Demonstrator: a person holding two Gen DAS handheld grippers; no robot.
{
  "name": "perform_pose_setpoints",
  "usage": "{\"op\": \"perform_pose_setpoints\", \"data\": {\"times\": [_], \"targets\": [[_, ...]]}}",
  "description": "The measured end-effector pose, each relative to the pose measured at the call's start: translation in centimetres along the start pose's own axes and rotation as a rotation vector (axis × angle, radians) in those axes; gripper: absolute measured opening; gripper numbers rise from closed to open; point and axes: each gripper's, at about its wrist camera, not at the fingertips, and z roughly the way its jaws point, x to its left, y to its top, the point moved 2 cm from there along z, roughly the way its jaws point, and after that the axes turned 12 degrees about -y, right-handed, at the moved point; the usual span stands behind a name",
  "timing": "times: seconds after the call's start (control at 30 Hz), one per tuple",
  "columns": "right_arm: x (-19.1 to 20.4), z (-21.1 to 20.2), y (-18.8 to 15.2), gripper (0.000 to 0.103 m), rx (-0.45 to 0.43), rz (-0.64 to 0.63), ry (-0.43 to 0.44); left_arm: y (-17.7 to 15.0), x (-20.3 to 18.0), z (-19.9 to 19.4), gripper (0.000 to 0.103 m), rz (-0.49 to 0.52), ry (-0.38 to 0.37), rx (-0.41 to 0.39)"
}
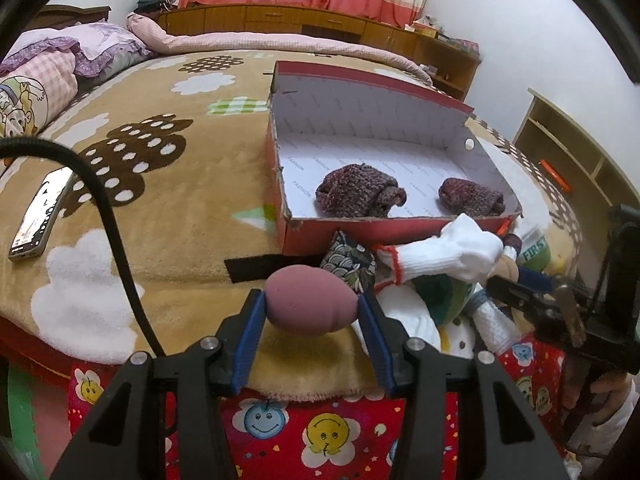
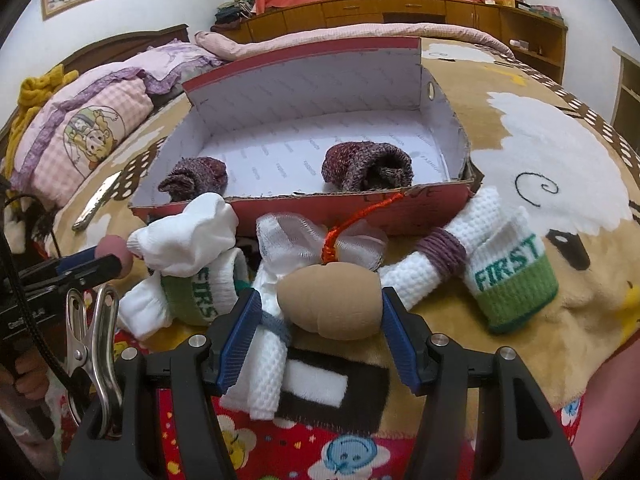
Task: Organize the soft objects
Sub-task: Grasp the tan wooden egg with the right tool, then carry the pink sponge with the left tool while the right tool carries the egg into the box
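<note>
My left gripper (image 1: 312, 308) is shut on a mauve egg-shaped sponge (image 1: 310, 300), held above the bed's near edge. My right gripper (image 2: 320, 310) is shut on a tan egg-shaped sponge (image 2: 330, 300). An open red shoebox (image 1: 404, 228) (image 2: 280, 206) lies just beyond, holding two rolled maroon knit socks (image 1: 360, 190) (image 1: 472, 196), which also show in the right wrist view (image 2: 366, 166) (image 2: 196, 178). In front of the box lies a pile of white socks (image 2: 188, 236), green-banded "FIRST" socks (image 2: 512, 276), a rolled white cloth tied with purple yarn (image 2: 440, 252) and a gauzy bow (image 2: 320, 236).
A phone (image 1: 38, 220) lies on the tan blanket at left. Pink and purple pillows (image 1: 80, 52) sit at the bed's head. A black cable (image 1: 104, 208) crosses the left view. A metal clip (image 2: 92, 328) hangs by the right gripper. Wooden cabinets line the far wall.
</note>
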Motion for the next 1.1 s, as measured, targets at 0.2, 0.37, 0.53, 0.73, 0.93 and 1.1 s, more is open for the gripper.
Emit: {"op": "perform_pose_setpoints", "data": {"times": [0.2, 0.37, 0.53, 0.73, 0.93, 1.1], "targets": [[0.1, 0.5, 0.1, 0.061, 0.0, 0.005, -0.005, 0.0, 0.1, 0.0, 0.051, -0.003, -0.004, -0.002], [0.0, 0.4, 0.1, 0.05, -0.006, 0.007, -0.016, 0.0, 0.1, -0.1, 0.051, -0.001, -0.004, -0.005], [-0.6, 0.0, 0.0, 0.048, -0.007, 0.022, -0.001, 0.2, -0.2, -0.5, 0.051, 0.003, -0.003, -0.014], [-0.9, -1.0, -0.3, 0.047, -0.018, 0.018, 0.013, 0.4, -0.5, -1.0, 0.051, 0.01, -0.002, -0.025], [-1.4, -2.1, -0.4, 0.047, -0.037, 0.024, 0.022, 0.6, -0.9, -1.4, 0.051, 0.008, -0.008, -0.03], [-1.5, -3.1, -0.3, 0.047, -0.062, 0.017, 0.03, 0.7, -1.1, -1.6, 0.051, 0.001, -0.014, -0.033]]}}
